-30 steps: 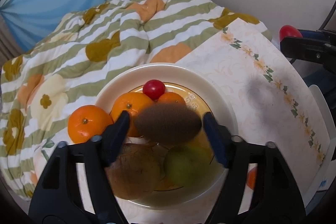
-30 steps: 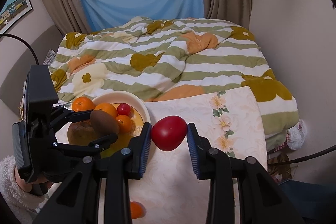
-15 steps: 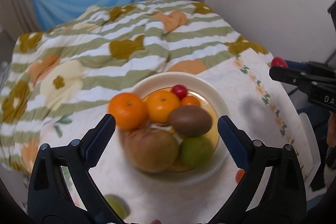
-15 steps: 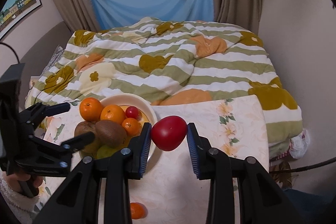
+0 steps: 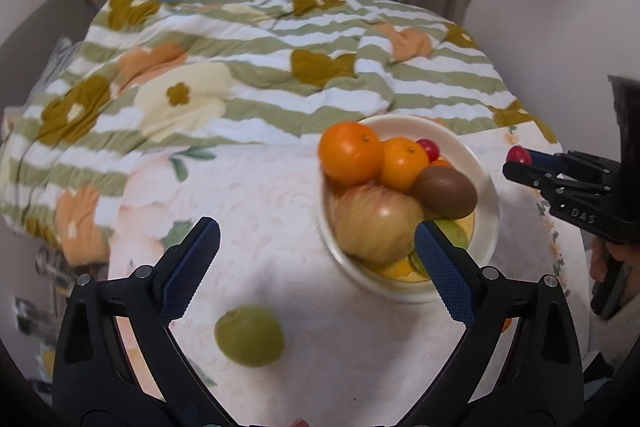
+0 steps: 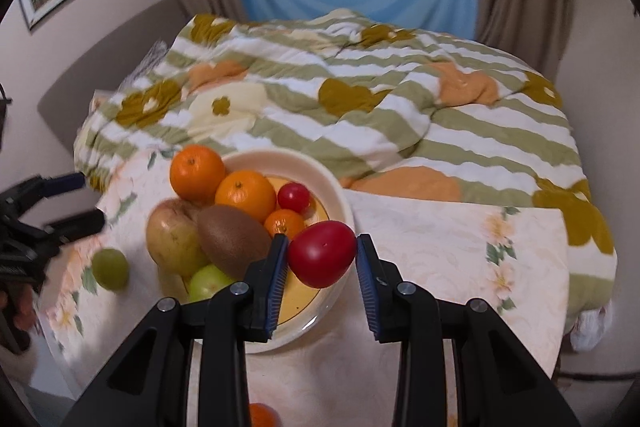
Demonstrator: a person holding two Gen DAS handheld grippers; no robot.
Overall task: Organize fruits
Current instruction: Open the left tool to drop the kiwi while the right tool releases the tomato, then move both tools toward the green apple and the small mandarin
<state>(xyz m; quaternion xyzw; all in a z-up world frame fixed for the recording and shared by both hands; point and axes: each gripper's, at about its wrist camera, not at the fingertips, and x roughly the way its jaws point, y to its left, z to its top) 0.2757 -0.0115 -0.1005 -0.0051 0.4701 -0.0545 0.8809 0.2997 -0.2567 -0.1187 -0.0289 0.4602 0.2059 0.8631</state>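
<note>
A cream bowl (image 6: 340, 193) on the flowered tablecloth holds two oranges, a small mandarin, a cherry tomato (image 6: 294, 197), an apple (image 6: 172, 237), a kiwi (image 6: 232, 243) and a green fruit. My right gripper (image 6: 322, 255) is shut on a red tomato (image 6: 322, 253), just over the bowl's near right rim. In the left wrist view my left gripper (image 5: 316, 239) stands wide open and empty, left of the bowl (image 5: 486, 187). A loose green fruit (image 5: 249, 335) lies on the cloth below its left finger. The kiwi (image 5: 446, 191) rests on the pile in the bowl.
A striped flowered quilt (image 6: 360, 115) covers the bed behind the table. A small orange (image 6: 262, 415) lies near the table's front edge. The table's right edge (image 6: 568, 291) drops off towards the wall. A person's hand (image 5: 608, 259) grips the right gripper's handle.
My left gripper opened, left the kiwi in the bowl and drew away to the left. The right gripper, still holding the tomato, came down closer to the bowl.
</note>
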